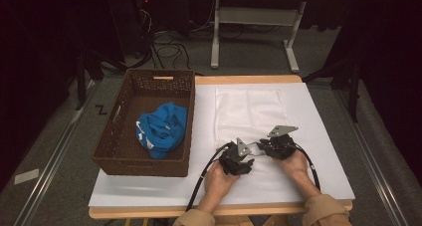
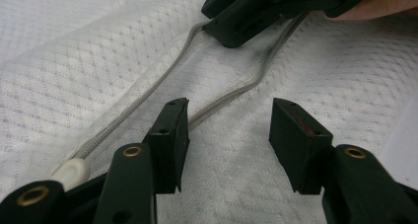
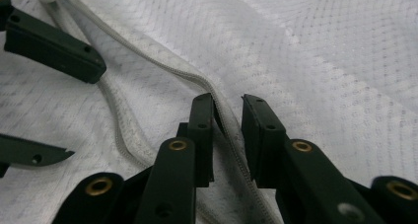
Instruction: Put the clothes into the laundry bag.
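A white mesh bag (image 1: 249, 109) lies flat on the white table top (image 1: 323, 136), and both grippers rest on its near edge. Its grey zipper (image 2: 231, 93) is parted into two curving lines. My left gripper (image 2: 229, 110) is open, its jaws wide apart over the mesh, with one zipper line running past its left jaw and the white zipper pull (image 2: 71, 172) beside it. My right gripper (image 3: 226, 101) has its jaws close together, with a raised zipper edge (image 3: 167, 68) running between them and a gap still showing. In the high view, the left gripper (image 1: 246, 156) and right gripper (image 1: 264, 146) point toward each other.
A brown wicker basket (image 1: 149, 84) stands on the left of the table with a blue garment (image 1: 161, 129) inside. Bare white table lies right of the bag. Beyond the table are a floor with cables (image 1: 169, 49) and a white desk frame (image 1: 254, 17).
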`<state>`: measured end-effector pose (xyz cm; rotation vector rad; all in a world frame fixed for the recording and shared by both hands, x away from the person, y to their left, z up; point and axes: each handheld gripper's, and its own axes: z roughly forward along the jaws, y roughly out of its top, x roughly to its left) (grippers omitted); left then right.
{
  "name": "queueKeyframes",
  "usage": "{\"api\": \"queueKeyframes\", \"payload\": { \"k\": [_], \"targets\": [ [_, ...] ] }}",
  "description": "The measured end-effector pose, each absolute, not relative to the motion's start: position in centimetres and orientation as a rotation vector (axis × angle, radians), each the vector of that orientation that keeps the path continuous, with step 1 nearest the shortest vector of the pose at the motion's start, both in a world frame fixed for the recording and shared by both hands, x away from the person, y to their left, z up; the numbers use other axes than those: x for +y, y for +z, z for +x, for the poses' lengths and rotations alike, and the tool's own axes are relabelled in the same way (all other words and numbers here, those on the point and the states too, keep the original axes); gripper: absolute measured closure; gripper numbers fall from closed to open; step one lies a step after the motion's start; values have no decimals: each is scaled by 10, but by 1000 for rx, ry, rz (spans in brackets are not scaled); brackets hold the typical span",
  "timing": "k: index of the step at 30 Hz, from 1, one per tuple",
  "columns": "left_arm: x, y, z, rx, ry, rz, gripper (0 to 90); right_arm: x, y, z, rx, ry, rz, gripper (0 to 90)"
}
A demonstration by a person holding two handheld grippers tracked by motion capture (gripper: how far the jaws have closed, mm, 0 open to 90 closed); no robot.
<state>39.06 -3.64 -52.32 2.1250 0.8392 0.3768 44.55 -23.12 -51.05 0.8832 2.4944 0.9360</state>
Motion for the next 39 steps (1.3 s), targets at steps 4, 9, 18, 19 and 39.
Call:
{"api": "queueKeyframes", "payload": {
  "k": [4,9,18,19,39],
  "targets": [
    [-36,-523,391,841,378,2125,491,-228,-510,443,2511,912,836,862],
    [-36,-523,391,842,377,2124,487,-232,-510,448,2521,958,885,891],
    [-36,-523,391,843,377,2124,483,-233,-506,452,2515,968,930,896],
    [-36,-523,391,843,377,2124,483,-234,-504,452,2513,974,935,896],
    [-36,-523,391,848,381,2123,471,-234,-480,454,2502,996,916,896]
  ]
}}
